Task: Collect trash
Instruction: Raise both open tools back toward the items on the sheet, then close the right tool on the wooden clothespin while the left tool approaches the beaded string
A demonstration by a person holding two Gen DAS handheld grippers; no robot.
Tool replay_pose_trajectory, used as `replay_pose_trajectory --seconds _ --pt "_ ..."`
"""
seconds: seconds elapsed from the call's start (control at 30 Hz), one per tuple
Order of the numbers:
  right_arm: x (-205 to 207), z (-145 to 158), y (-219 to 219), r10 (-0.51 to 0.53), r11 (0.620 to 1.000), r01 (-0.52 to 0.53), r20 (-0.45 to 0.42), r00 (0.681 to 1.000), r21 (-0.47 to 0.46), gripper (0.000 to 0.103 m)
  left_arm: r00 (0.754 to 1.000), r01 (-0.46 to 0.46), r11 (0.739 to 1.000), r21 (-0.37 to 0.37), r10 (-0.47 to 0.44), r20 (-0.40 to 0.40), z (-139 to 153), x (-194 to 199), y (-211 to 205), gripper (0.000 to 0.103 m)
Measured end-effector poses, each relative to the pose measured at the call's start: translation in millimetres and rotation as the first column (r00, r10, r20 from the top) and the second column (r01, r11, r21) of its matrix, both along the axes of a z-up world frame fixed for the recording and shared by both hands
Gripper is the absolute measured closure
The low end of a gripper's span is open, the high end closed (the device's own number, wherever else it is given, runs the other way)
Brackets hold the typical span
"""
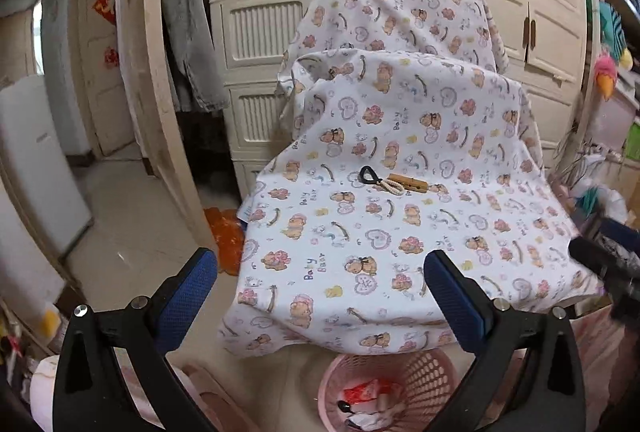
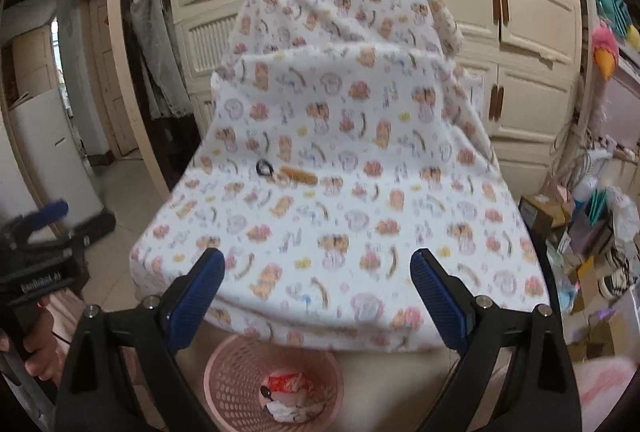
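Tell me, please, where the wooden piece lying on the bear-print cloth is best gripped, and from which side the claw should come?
Grip the wooden piece across its narrow width, near the middle of the bare block, coming down from above. It lies flat on the cloth with its long side running left to right, so nothing can slip under it. Probably stay right of the beaded loop and black ring at its left end.

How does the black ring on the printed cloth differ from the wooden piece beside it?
The black ring is dark and a small loop; the wooden piece is light brown and a longer bar. The ring lies left of the wooden piece in both views. Both rest on the printed cloth, with pale beads between them.
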State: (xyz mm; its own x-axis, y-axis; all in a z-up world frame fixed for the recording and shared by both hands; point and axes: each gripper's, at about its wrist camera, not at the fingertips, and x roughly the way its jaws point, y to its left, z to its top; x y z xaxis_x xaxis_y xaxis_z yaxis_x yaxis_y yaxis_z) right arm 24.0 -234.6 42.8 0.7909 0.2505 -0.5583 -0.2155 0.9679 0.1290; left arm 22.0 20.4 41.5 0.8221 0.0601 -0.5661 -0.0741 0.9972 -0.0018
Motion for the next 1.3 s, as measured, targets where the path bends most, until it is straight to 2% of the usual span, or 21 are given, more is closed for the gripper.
replay_pose_trajectory --seconds 0.1,0.2,0.33,0.5,0.6,0.7,0.73,0.8,0.83,0.87,0.9,0.93,1.0,1.2,1.3 --pt "12 19 -1 0.028 1.000 -0.028 0.025 0.999 -0.005 0.010 1.000 0.021 1.000 -0.002 -0.021 -0.017 12 14 4 0.001" --pt "31 37 0 0.051 0.998 -0.050 0.047 0.998 -0.024 0.010 0.999 0.043 0.999 0.009 -0.044 0.030 34 28 4 0.001" --pt "62 57 -5 0.067 0.997 -0.069 0.046 0.997 0.029 0.010 0.993 0.071 0.995 0.074 -0.078 0.090 62 59 0 0.001" --pt "105 64 -4 0.039 0.998 -0.041 0.064 0.997 0.042 0.016 0.985 0.119 0.988 0.097 -0.130 0.115 76 104 -6 0.001" --pt "135 57 2 0.048 0.997 -0.049 0.035 0.998 0.051 0.022 0.985 0.118 0.988 0.096 -0.129 0.118 67 124 -6 0.001" --pt "159 42 6 0.054 0.998 -0.054 0.002 0.999 0.034 0.023 0.987 0.131 0.989 0.062 -0.136 0.087 37 143 2 0.001" --pt "164 33 7 0.051 0.998 -0.051 -0.013 0.999 0.021 0.024 0.988 0.134 0.990 0.042 -0.137 0.065 21 151 7 0.001" --pt "168 12 6 0.056 0.998 -0.055 -0.037 0.998 0.019 0.024 0.993 0.104 0.994 0.018 -0.102 -0.064 -6 173 13 0.004" --pt "172 -3 7 0.063 0.998 -0.063 -0.062 0.996 0.011 0.024 0.988 0.112 0.994 -0.017 -0.114 -0.107 -11 183 16 0.012" --pt "177 -14 9 0.062 0.998 -0.063 -0.095 0.994 -0.009 0.025 0.982 0.131 0.989 -0.075 -0.140 -0.127 -14 192 21 0.012" --pt "186 -26 14 0.056 0.997 -0.062 -0.144 0.988 -0.040 0.032 0.981 0.123 0.986 -0.111 -0.138 -0.139 -15 199 26 0.012" --pt "195 -32 19 0.060 0.996 -0.071 -0.179 0.982 -0.056 0.033 0.982 0.093 0.986 -0.137 -0.113 -0.153 -15 206 32 0.012" --pt "206 -34 25 0.060 0.994 -0.076 -0.192 0.980 -0.075 0.033 0.981 0.075 0.983 -0.170 -0.103 -0.163 -17 212 39 0.012" --pt "227 -40 34 0.083 0.993 -0.100 -0.219 0.972 -0.067 0.033 0.971 0.020 0.986 -0.165 -0.058 -0.233 -31 233 45 0.012" --pt "242 -46 44 0.148 0.986 -0.162 -0.253 0.956 -0.037 0.033 0.964 0.041 0.985 -0.167 -0.083 -0.252 -38 242 41 0.017"
